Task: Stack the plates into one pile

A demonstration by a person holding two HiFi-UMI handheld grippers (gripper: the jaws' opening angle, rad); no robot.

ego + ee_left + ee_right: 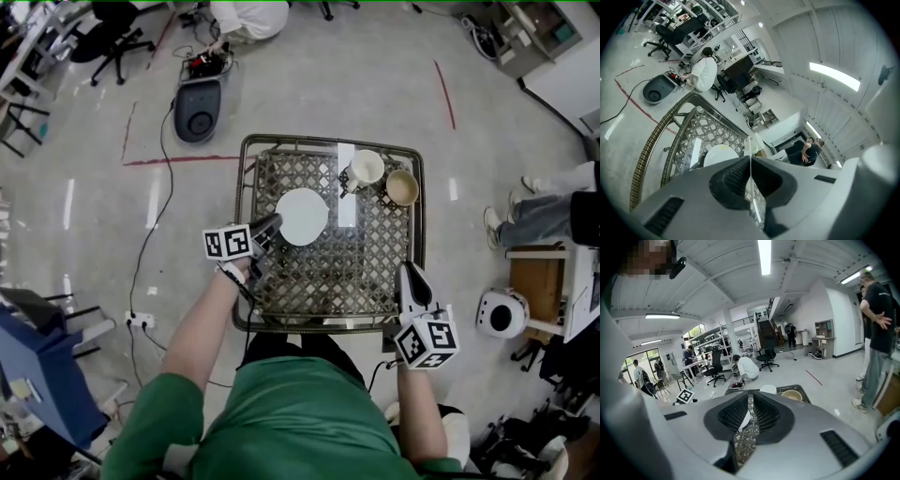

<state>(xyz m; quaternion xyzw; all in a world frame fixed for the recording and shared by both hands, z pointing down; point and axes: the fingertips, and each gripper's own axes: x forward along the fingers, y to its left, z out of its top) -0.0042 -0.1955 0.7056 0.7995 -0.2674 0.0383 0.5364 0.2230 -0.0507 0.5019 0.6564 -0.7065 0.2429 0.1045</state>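
Note:
One white plate lies on the metal lattice table, left of centre; whether more plates lie under it I cannot tell. My left gripper is at the plate's left rim, jaws shut with nothing between them. In the left gripper view the plate shows just beyond the closed left gripper. My right gripper hovers over the table's right front edge, far from the plate, its jaws a narrow slit apart and empty. In the right gripper view only lattice and a sliver of the plate show through the slit of the right gripper.
A white cup and a beige cup stand at the table's far right corner. A person's legs and a wooden stool are to the right of the table. A grey device and cables lie on the floor beyond.

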